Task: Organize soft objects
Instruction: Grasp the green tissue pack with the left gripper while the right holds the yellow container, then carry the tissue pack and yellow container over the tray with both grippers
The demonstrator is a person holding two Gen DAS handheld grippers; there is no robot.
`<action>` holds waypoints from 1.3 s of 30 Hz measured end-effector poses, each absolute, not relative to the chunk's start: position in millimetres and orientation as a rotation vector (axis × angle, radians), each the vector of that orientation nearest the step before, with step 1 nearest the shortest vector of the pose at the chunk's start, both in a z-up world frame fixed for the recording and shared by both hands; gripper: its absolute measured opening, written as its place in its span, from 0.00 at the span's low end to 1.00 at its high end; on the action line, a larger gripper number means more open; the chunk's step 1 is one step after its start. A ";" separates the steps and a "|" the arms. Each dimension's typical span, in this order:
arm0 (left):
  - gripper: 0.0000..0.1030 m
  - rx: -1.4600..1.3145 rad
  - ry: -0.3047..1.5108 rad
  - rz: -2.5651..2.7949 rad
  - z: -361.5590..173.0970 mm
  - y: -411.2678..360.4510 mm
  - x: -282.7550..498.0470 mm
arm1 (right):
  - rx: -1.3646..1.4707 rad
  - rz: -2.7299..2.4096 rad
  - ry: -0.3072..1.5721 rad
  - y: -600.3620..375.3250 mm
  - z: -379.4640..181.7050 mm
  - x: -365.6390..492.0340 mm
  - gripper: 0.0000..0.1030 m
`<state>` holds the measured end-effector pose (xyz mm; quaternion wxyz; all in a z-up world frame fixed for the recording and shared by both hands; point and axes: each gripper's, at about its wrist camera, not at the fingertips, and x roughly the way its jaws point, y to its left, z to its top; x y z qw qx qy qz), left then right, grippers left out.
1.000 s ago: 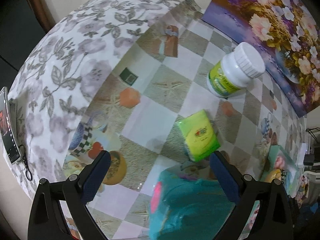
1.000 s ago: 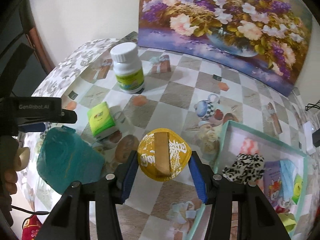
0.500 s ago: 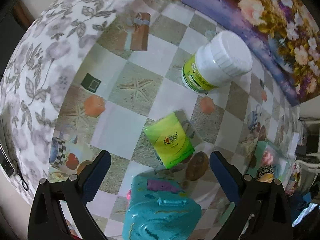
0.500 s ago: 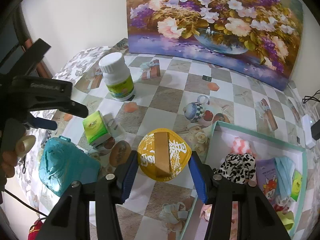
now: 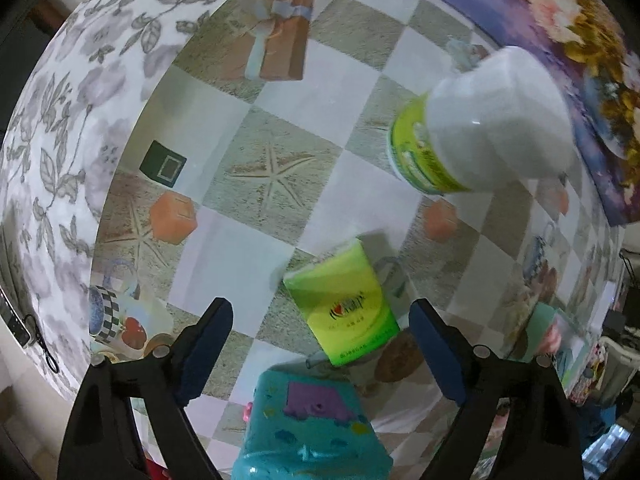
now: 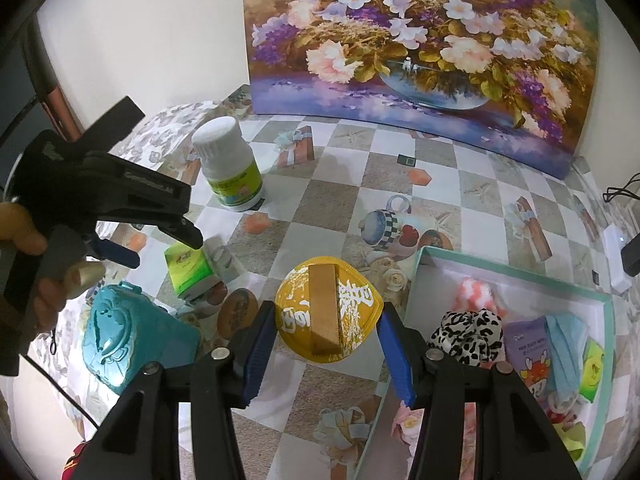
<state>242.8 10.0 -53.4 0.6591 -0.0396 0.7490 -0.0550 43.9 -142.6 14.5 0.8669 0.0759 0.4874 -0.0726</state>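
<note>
The left claw (image 5: 320, 344) hangs spread over the green tissue pack (image 5: 344, 308), which lies dead ahead between its fingers, long axis slanting right; the right claw (image 6: 326, 334) pinches a yellow pad (image 6: 328, 316)

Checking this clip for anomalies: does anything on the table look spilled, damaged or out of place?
Nothing spilled or damaged. The white bottle stands upright, though it is a hard item among soft ones; the green tissue pack lies loose outside the box.

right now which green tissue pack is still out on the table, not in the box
The green tissue pack lying by the teal case, under the left gripper. The other green pack already sits inside the box, at its right edge.
</note>
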 end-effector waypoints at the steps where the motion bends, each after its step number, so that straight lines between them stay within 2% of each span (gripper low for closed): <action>1: 0.81 -0.097 1.704 -0.120 -57.1 8.6 245.4 | 0.159 -0.152 1.020 -142.6 14.8 43.9 0.52; 3: 0.78 -0.119 1.724 -0.109 -65.1 7.2 250.4 | 0.159 -0.153 1.017 -142.6 15.3 43.9 0.52; 15: 0.76 -0.145 1.749 -0.087 -84.3 12.3 251.5 | 0.170 -0.153 1.005 -146.0 17.5 41.9 0.52; 17: 0.68 -0.135 1.748 -0.082 -88.9 2.9 245.9 | 0.171 -0.154 1.003 -146.6 18.1 41.4 0.52; 20: 0.62 -0.126 1.744 -0.082 -91.0 -5.1 245.2 | 0.171 -0.154 1.002 -147.2 17.9 41.3 0.52; 21: 0.55 -0.134 1.743 -0.088 -92.1 -7.0 242.6 | 0.172 -0.154 1.002 -147.2 17.9 41.3 0.52; 22: 0.54 -0.135 1.740 -0.086 -91.2 -7.9 242.4 | 0.172 -0.154 1.002 -147.3 17.9 41.2 0.52; 31: 0.54 -0.128 1.657 -0.117 -56.2 -13.3 231.2 | 0.187 -0.152 0.998 -149.6 18.6 40.1 0.52; 39: 0.54 -0.164 1.438 -0.227 3.9 -19.8 197.0 | 0.199 -0.160 0.996 -153.2 17.5 39.2 0.52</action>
